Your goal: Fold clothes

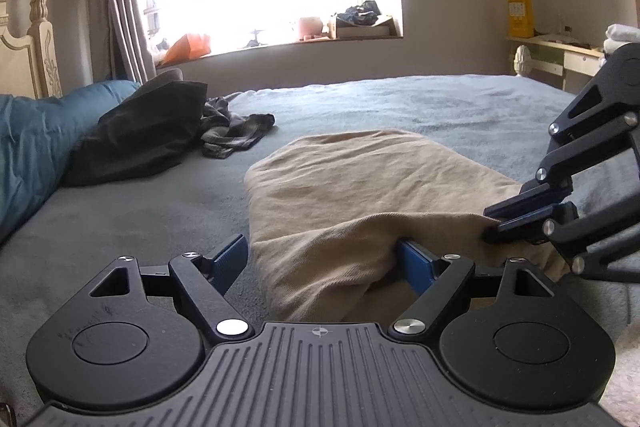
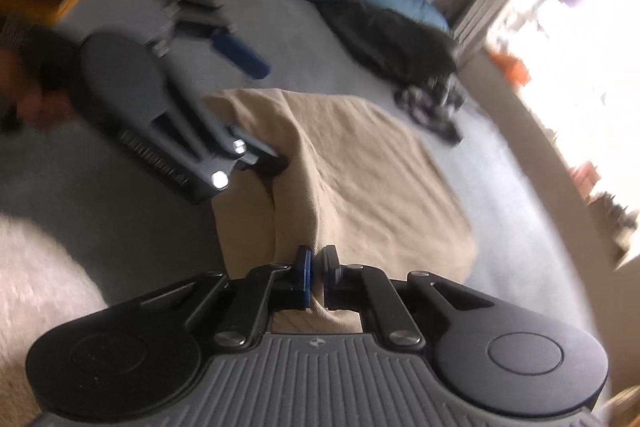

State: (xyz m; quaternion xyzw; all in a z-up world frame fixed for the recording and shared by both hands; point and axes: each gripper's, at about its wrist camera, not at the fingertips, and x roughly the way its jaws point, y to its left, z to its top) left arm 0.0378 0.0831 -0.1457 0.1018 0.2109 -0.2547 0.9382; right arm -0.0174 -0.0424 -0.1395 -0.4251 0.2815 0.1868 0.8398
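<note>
No text, label, brand or number can be read anywhere; the yellow sign (image 1: 520, 15) far right is too small to make out.

A folded garment (image 1: 360, 187) lies on the bed (image 1: 440, 103), between the two claws. Behind it to the left, a crumpled cloth (image 1: 236, 131) rests beside a pillow (image 1: 148, 135).

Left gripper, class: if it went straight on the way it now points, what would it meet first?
Probably the tan garment. The left gripper stands open with that cloth's near fold bunched between its fingers, one finger partly buried in it. Beyond lies only the grey bed cover; depth is hard to judge.
</note>
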